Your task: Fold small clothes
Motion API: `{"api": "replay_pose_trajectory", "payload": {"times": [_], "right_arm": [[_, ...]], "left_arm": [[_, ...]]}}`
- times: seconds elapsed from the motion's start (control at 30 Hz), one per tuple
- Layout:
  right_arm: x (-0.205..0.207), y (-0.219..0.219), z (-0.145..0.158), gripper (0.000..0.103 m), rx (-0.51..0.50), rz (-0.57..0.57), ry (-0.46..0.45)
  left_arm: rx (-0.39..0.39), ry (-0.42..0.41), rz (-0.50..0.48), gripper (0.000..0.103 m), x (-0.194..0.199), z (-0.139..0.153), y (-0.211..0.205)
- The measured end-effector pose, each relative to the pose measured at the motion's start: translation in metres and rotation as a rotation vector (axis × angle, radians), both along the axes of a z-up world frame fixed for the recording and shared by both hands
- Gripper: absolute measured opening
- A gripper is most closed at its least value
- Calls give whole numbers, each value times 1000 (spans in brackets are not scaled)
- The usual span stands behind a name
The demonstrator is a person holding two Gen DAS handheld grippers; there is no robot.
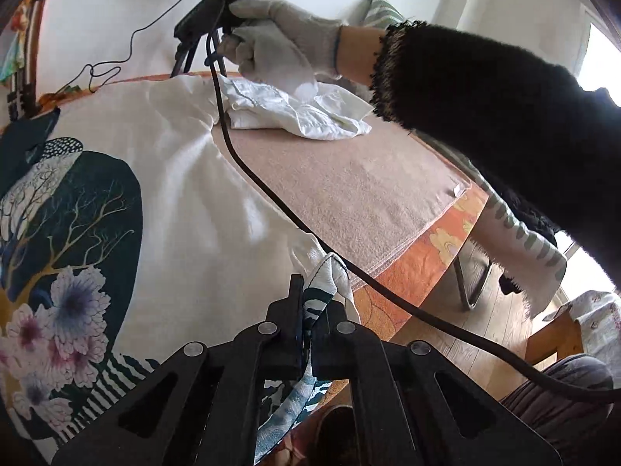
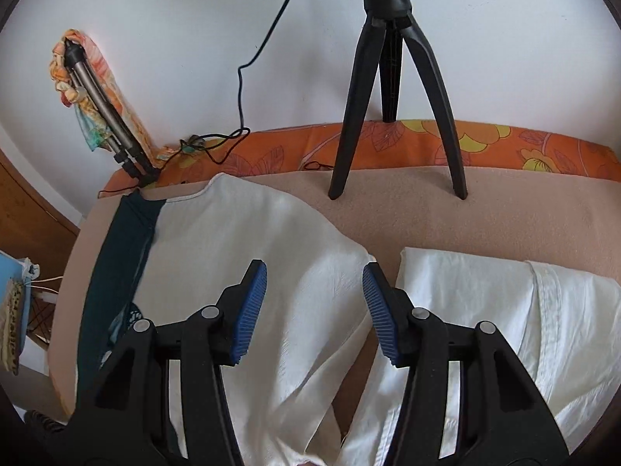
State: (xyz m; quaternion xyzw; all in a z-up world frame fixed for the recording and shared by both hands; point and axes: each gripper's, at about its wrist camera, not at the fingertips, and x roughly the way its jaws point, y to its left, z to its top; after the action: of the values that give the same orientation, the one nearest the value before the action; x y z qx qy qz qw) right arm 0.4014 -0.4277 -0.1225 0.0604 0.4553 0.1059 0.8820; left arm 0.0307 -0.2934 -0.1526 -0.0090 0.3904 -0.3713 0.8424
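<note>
On the near edge of the tabletop (image 1: 349, 178), covered by a pinkish-beige blanket, the left claw (image 1: 308, 322) is clamped together on a corner of a white printed garment (image 1: 186, 202), the pinched fabric showing a teal pattern and standing up between the black jaws. That garment, printed with a dark tree and pale flowers, spreads flat away from the left claw and to its left, its long axis running toward the far side. At that far side, a gloved hand (image 1: 279, 42) holds the right claw above the garment's far end, near a crumpled white cloth (image 1: 299, 108). From the right wrist view, the right claw (image 2: 314, 310) hangs with its blue pads (image 2: 250, 310) apart, holding nothing; a white fold with a teal band on its left lies directly beneath and between the jaws, and the second white piece sits just to the right. A black tripod (image 2: 396, 89) stands beyond. Judging by this, the right claw is nearer the far corner and would need to drop and close there.
</note>
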Motion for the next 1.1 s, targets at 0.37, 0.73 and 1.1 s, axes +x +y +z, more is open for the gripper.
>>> {"api": "replay_pose_trajectory", "payload": {"times": [0.37,0.73,1.1], "right_arm": [[37,14,-48,7,-90,-44,145],[41,140,43,6,-381,-5,81],[21,247,44,46,-293,170,55]], "left_arm": [[-142,1,44,0,3,15,26],[-280,68,309,0,-8,4,125],[-214,163,468,8,-14,-21,178]]}}
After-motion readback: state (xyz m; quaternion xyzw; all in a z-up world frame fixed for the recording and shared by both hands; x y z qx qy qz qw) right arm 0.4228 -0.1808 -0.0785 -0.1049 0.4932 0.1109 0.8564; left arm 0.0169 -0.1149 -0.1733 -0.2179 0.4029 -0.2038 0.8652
